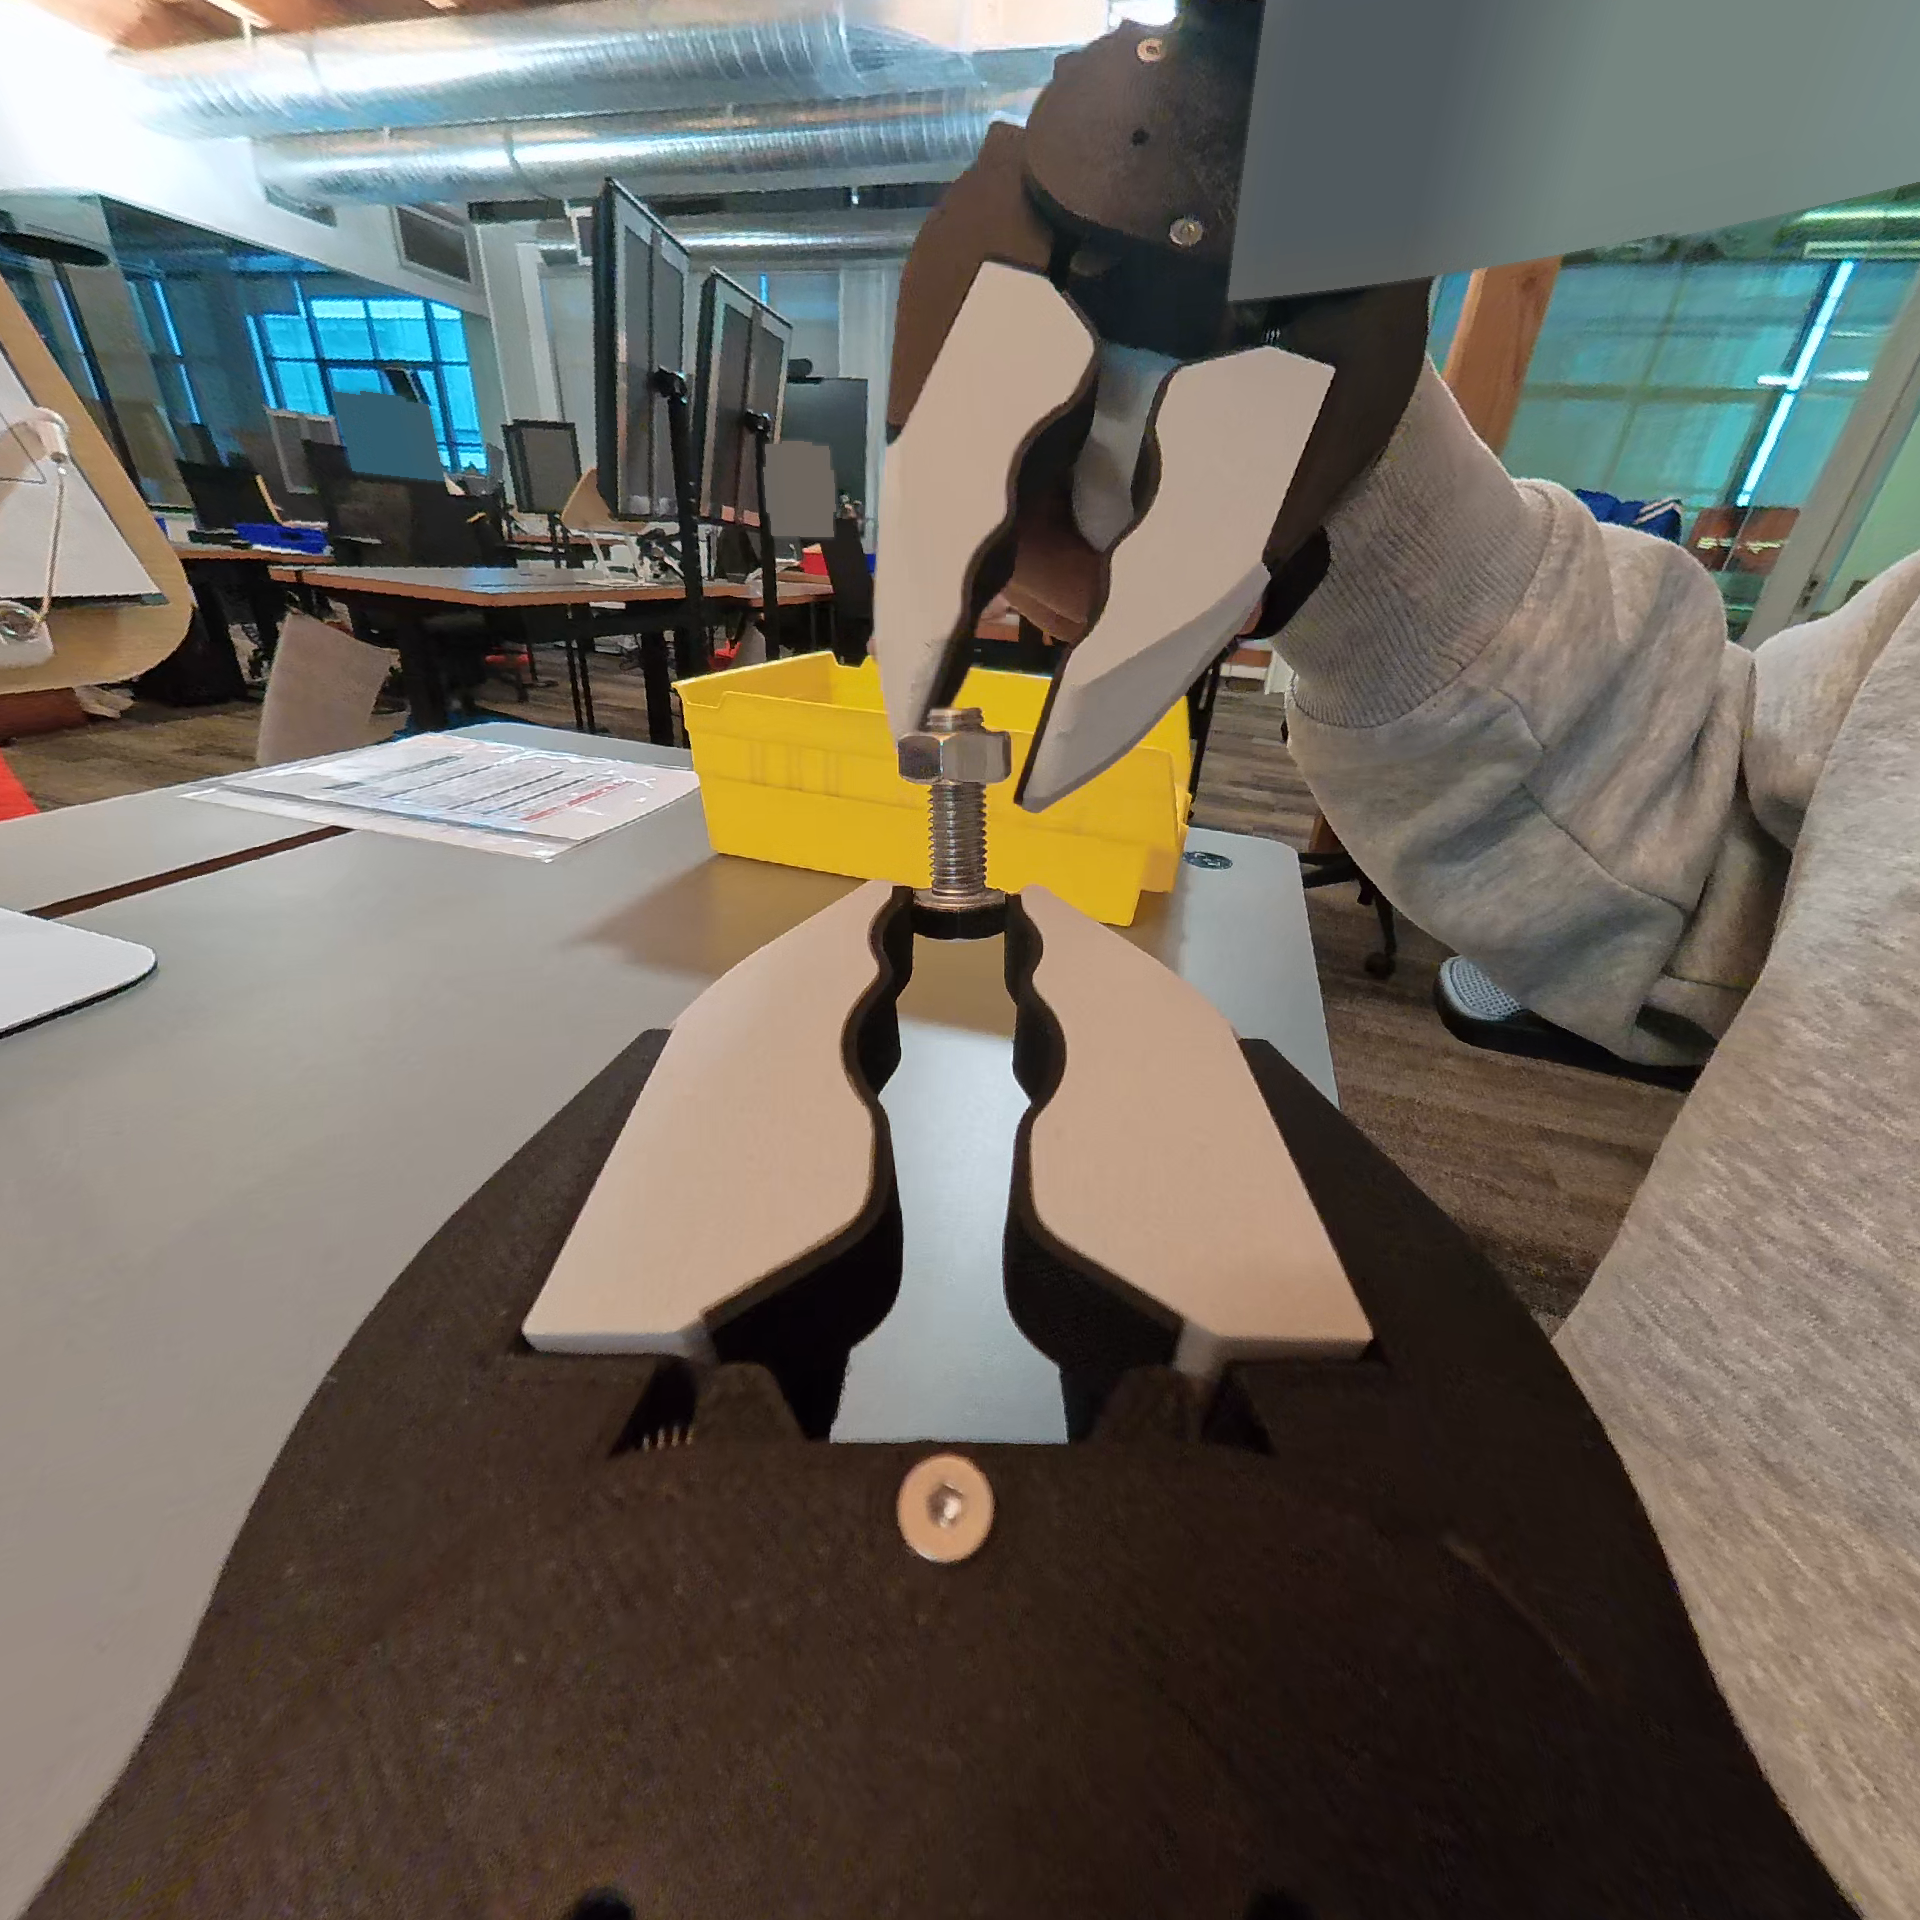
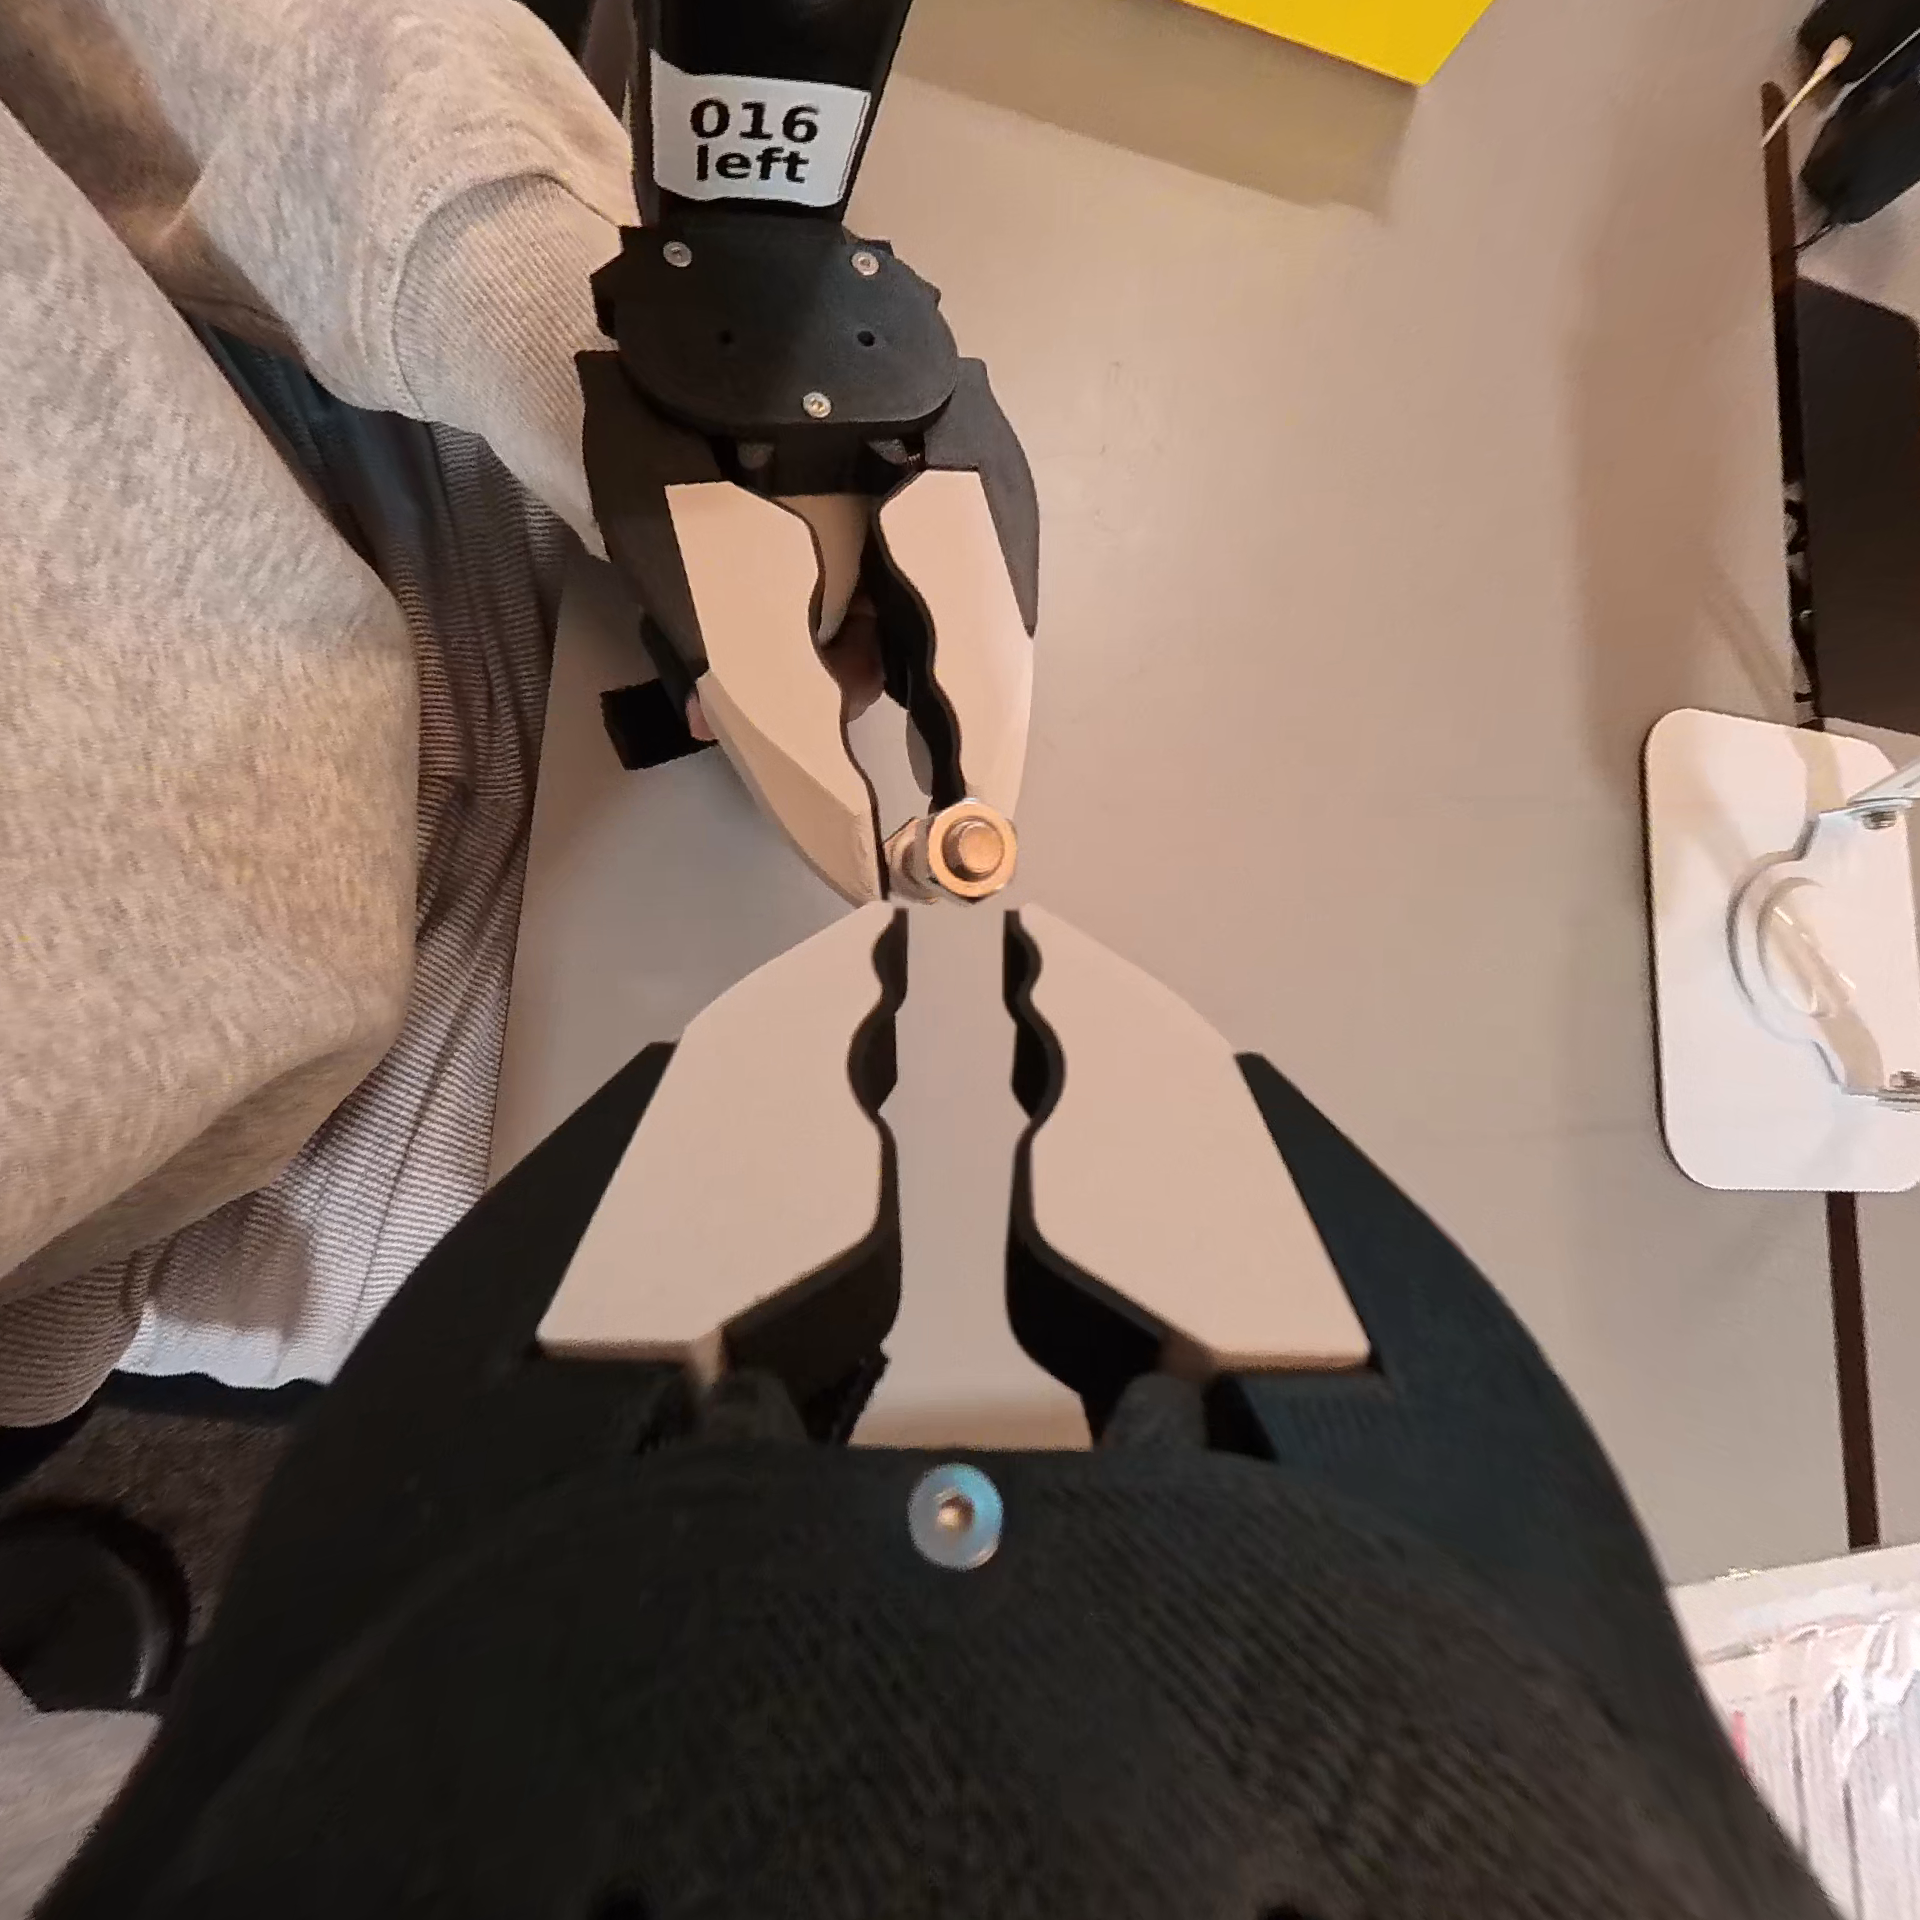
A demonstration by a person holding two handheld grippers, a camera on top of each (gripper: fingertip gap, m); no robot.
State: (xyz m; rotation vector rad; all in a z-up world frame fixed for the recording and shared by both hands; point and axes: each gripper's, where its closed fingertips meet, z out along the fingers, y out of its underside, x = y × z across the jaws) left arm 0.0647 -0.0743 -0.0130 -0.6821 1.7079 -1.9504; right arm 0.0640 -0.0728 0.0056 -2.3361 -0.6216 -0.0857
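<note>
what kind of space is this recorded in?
Looks like an open-plan office or lab: rows of desks with monitors on arms, and exposed silver ducting overhead. The work happens on a grey table.

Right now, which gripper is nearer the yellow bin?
Right. The right gripper hangs tips-down over the nut atop the upright bolt, just in front of the yellow bin. The left gripper grips the bolt's base, farther back on the table.
</note>
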